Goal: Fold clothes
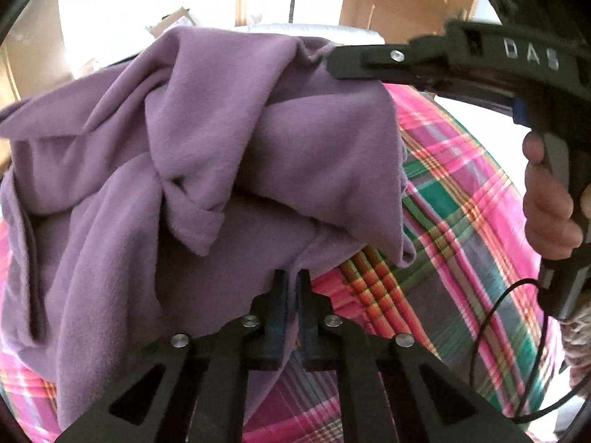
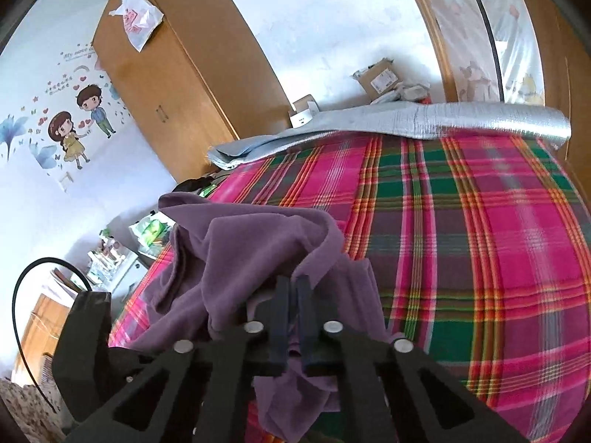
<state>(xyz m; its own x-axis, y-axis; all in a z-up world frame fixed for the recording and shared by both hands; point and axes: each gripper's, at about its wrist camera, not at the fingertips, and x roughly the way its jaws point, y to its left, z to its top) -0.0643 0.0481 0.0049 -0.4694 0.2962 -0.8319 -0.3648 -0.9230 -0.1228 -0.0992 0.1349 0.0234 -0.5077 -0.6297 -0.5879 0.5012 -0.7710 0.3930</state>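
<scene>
Purple fleece garment [image 1: 207, 155], soft, limp and light, lies bunched on the plaid bedspread [image 1: 461, 199]; left gripper [image 1: 291, 284] pinches its six-o'clock hem, right gripper [image 2: 293, 291] another edge.

Left wrist view peers steeply down over its own fingers, right up close on the purple garment [image 1: 207, 170], while the right wrist view looks shallower across the plaid bed [image 2: 480, 240] toward the wardrobe [image 2: 184, 85], both sharing that purple cloth and plaid cover.
</scene>
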